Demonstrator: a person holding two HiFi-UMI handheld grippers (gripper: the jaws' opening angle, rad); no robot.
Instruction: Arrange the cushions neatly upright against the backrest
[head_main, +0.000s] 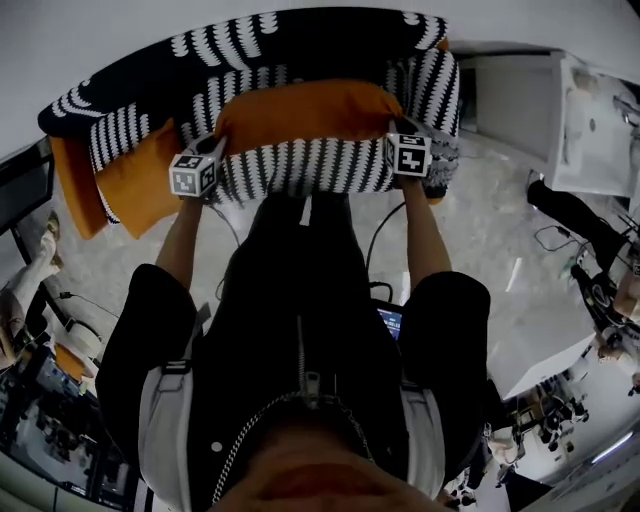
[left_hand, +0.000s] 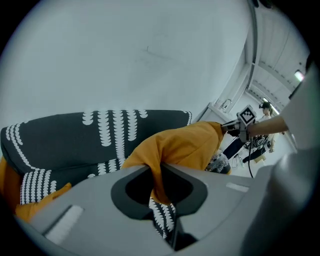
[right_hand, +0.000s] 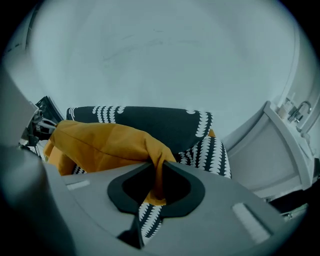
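An orange cushion (head_main: 305, 108) is held up across the middle of the black-and-white patterned sofa (head_main: 300, 45), just in front of its backrest. My left gripper (head_main: 215, 148) is shut on the cushion's left corner, and a fold of orange cloth (left_hand: 159, 172) is pinched between its jaws. My right gripper (head_main: 396, 128) is shut on the cushion's right corner, with orange cloth (right_hand: 159, 175) clamped the same way. A second orange cushion (head_main: 140, 175) leans at the sofa's left end. The far gripper (left_hand: 231, 127) shows at the cushion's other end.
A third orange cushion (head_main: 75, 185) hangs over the sofa's left arm. A patterned cushion (head_main: 435, 85) stands at the sofa's right end. White furniture (head_main: 590, 120) stands at the right. Cables (head_main: 385, 225) trail on the pale floor. Other people stand at both edges.
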